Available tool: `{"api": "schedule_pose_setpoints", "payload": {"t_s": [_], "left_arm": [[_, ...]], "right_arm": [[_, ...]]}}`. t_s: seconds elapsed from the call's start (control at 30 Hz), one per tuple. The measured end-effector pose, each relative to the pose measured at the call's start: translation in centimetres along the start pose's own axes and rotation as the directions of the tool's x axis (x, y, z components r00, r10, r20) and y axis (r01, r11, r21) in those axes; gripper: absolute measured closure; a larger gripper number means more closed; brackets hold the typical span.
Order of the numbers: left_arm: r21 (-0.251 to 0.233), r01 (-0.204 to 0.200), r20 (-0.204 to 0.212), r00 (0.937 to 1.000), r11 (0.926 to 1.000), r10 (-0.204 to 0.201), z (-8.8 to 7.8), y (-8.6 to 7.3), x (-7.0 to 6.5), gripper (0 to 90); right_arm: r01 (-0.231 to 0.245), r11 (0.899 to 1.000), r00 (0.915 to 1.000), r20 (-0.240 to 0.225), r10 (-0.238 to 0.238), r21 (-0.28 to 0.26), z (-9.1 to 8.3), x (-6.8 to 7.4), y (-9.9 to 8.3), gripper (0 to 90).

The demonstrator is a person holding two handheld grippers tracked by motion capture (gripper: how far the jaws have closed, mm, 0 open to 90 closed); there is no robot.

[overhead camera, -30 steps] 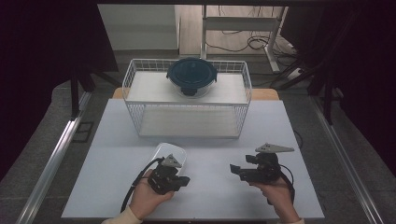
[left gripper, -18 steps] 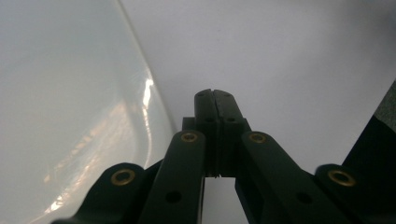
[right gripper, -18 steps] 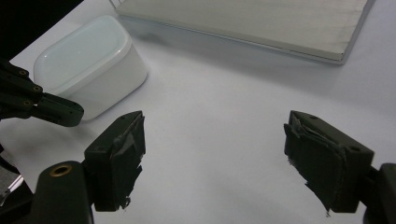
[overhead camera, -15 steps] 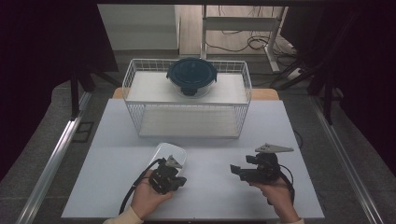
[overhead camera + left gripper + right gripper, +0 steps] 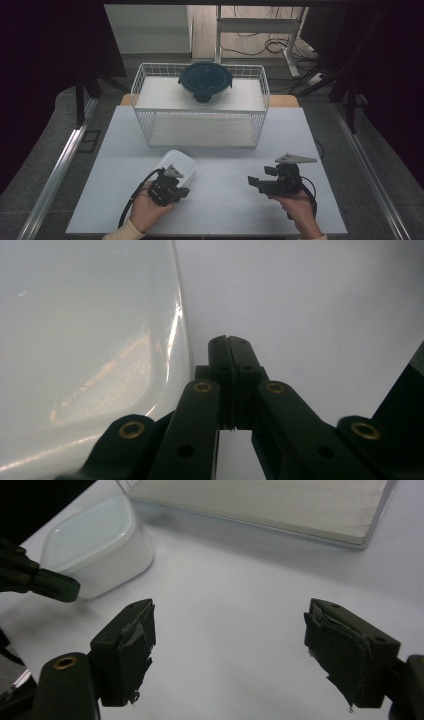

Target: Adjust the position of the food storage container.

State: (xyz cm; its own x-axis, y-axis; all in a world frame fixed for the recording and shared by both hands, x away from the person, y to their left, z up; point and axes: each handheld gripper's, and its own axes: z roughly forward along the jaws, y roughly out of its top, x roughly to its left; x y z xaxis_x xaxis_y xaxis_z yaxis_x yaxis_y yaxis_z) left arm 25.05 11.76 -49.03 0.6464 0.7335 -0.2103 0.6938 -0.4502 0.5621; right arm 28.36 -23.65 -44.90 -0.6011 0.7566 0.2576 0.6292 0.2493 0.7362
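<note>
The white container (image 5: 176, 163) is a low, rounded-corner box of glossy, slightly translucent plastic with a smooth flat top that catches soft highlights; it rests on the pale table (image 5: 225, 200). It lies just beside the left gripper (image 5: 231, 342), along the left side of that gripper's jaws in the left gripper view, and those jaws are pressed together with nothing between them. The right gripper (image 5: 227, 652) hovers over bare table with its jaws spread wide; the container (image 5: 95, 542) sits ahead and to the left of its left jaw, apart from it.
</note>
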Motion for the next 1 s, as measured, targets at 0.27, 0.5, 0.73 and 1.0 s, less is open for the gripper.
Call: {"api": "schedule_pose_setpoints", "payload": {"t_s": [0.27, 0.5, 0.73, 1.0], "left_arm": [[0.002, 0.025, -0.013, 0.9996, 0.9997, -0.025, -0.9, -0.8, 1.6, 90.0], [-0.010, 0.079, -0.042, 0.9959, 0.9968, -0.080, -1.9, -1.9, 3.5, 90.0], [-0.011, 0.116, -0.057, 0.9915, 0.9932, -0.117, -2.7, -2.7, 5.1, 90.0], [-0.040, 0.112, -0.045, 0.9925, 0.9929, -0.114, -4.1, -2.8, 5.0, 90.0]], "right_arm": [[0.009, 1.000, 0.9999, 0.010, -0.009, 0.001, 0.0, 0.0, 0.0, 20.3], [0.003, 1.000, 0.9999, 0.014, -0.003, -0.002, -0.2, -0.1, 0.0, 20.3], [0.004, 1.000, 0.9999, 0.015, -0.004, 0.003, -0.1, -0.1, 0.0, 20.3], [0.009, 1.000, 0.9999, 0.012, -0.009, 0.005, 0.1, 0.0, 0.0, 20.3]]}}
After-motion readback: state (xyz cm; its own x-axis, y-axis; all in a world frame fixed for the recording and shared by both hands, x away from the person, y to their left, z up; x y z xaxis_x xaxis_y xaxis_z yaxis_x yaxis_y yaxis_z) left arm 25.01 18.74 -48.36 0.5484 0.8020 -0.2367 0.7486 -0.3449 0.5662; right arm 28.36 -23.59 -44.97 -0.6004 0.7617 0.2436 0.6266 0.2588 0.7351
